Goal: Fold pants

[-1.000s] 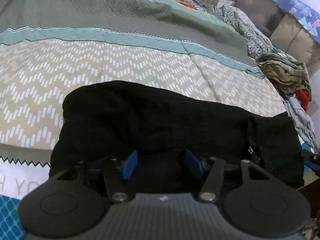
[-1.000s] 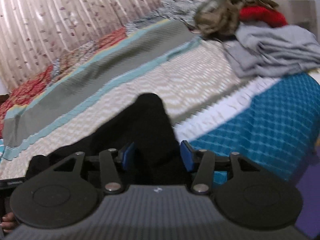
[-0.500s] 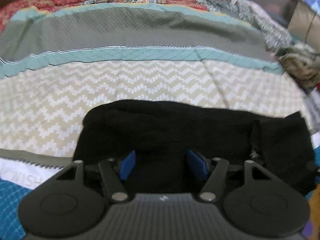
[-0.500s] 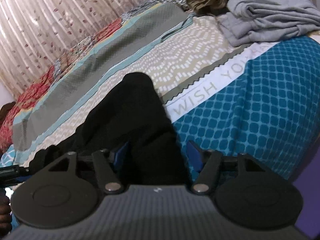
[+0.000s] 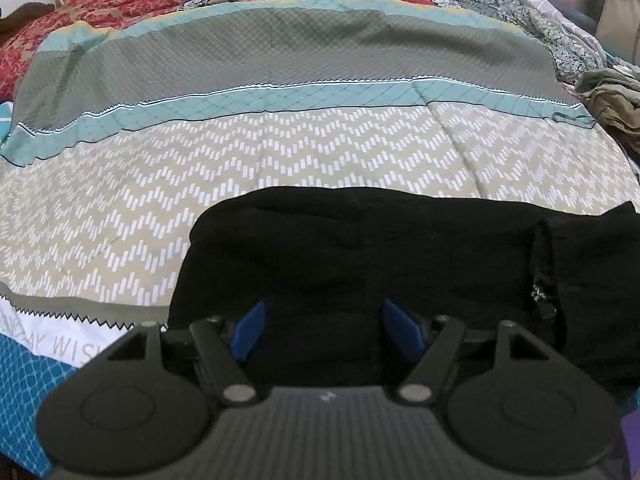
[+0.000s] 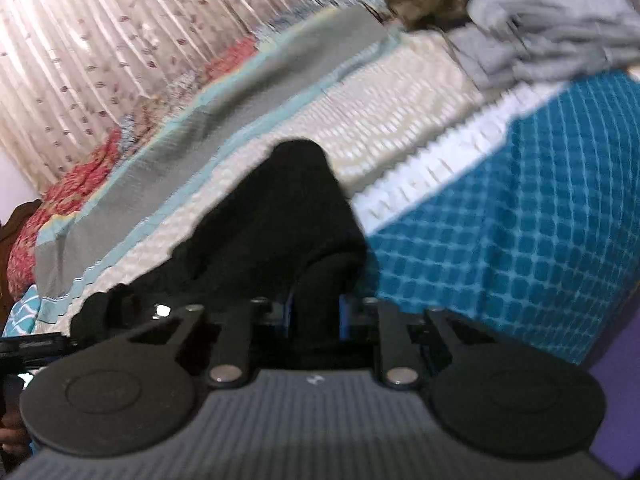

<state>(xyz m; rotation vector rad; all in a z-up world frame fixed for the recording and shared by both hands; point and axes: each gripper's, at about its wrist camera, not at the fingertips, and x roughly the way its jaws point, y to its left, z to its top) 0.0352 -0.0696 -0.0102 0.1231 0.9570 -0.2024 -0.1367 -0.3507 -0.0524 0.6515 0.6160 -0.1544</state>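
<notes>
The black pants [image 5: 392, 256] lie folded in a long band across the near part of the bed. My left gripper [image 5: 326, 330] is open, its blue pads [image 5: 249, 330] spread wide over the near edge of the pants, holding nothing. In the right wrist view the pants [image 6: 280, 216] run away from me up the bed. My right gripper [image 6: 314, 314] has its jaws drawn close around a bunched fold of the black cloth, which fills the gap between them.
The patterned bedspread [image 5: 280, 152] covers the bed, with a blue checked part [image 6: 520, 216] at the near edge. A pile of grey, olive and red clothes [image 6: 540, 36] sits at the bed's far right. A curtain [image 6: 100, 48] hangs behind the bed.
My right gripper has closed from wide open onto the end of the pants and the view has swung. My left gripper has stayed open, its view shifting leftward.
</notes>
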